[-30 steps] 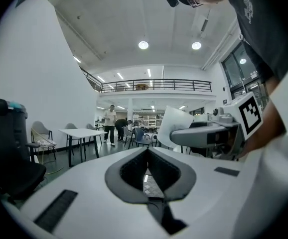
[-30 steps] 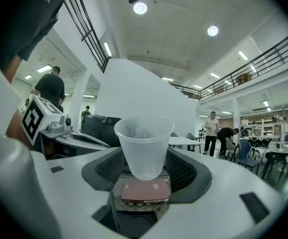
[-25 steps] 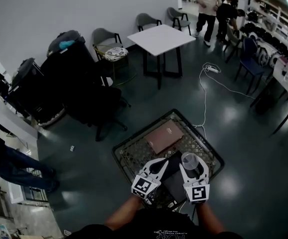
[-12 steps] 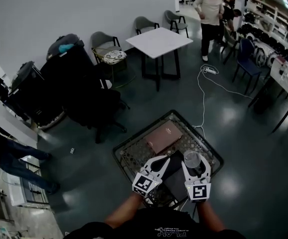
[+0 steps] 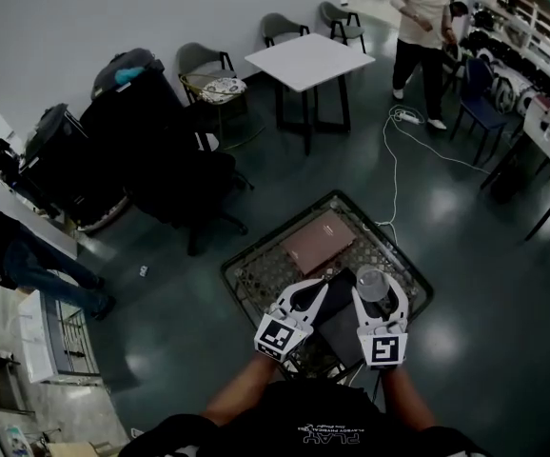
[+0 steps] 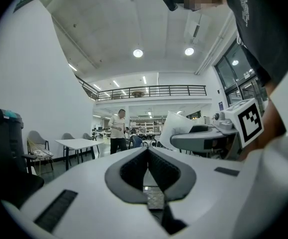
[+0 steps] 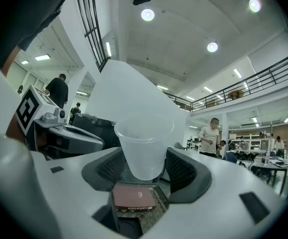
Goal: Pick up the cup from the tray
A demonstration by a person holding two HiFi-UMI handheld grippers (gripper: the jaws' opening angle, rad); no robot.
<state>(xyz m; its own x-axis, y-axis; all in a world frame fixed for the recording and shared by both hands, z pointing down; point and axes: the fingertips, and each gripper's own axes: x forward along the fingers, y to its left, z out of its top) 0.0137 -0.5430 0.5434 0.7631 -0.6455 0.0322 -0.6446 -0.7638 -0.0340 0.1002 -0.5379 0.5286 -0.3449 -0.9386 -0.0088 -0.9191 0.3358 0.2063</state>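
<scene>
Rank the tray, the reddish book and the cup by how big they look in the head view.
1. tray, largest
2. book
3. cup, smallest, even though the right hand-held gripper holds it above the tray, nearer the camera.

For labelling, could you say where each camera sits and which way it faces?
Head view: on head, steeply down at tray; left claw, right claw, forearms show.
Left gripper view: rides left claw, sees table beyond shut jaws; torso above.
Right gripper view: rides right claw, faces the gripped cup; torso above.
Shared: cup (head, right).
</scene>
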